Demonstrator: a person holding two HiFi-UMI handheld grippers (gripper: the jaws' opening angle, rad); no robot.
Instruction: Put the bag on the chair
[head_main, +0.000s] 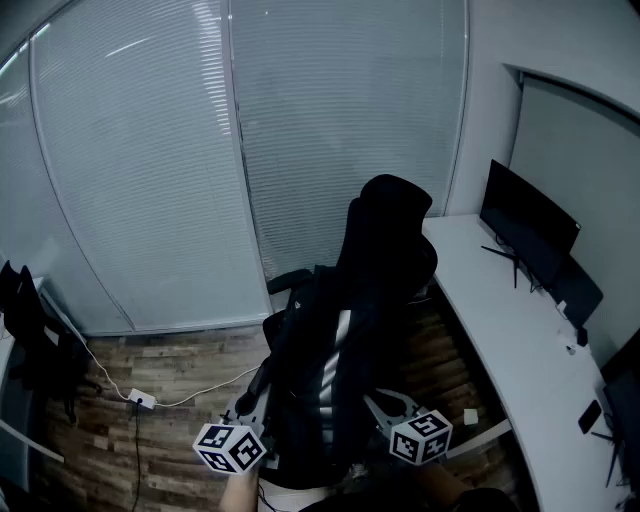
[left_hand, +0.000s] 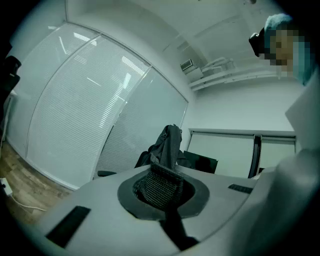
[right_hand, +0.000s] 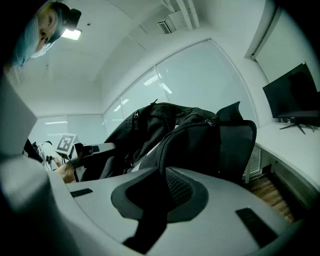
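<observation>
A black backpack (head_main: 320, 380) with a pale stripe hangs in front of a black office chair (head_main: 395, 225), against its seat and backrest. My left gripper (head_main: 250, 408) is at the bag's left side and is shut on a mesh strap (left_hand: 161, 184) of it. On the bag's right side, my right gripper (head_main: 392, 410) is shut on another padded mesh strap (right_hand: 176, 189). In the right gripper view the bag (right_hand: 165, 130) bulges against the chair's backrest (right_hand: 240, 142). The chair's seat is hidden behind the bag.
A curved white desk (head_main: 500, 330) with a dark monitor (head_main: 525, 225) runs along the right. Glass walls with blinds (head_main: 150, 150) stand behind the chair. A white cable and adapter (head_main: 140, 400) lie on the wood floor at left, near dark hanging things (head_main: 30, 340).
</observation>
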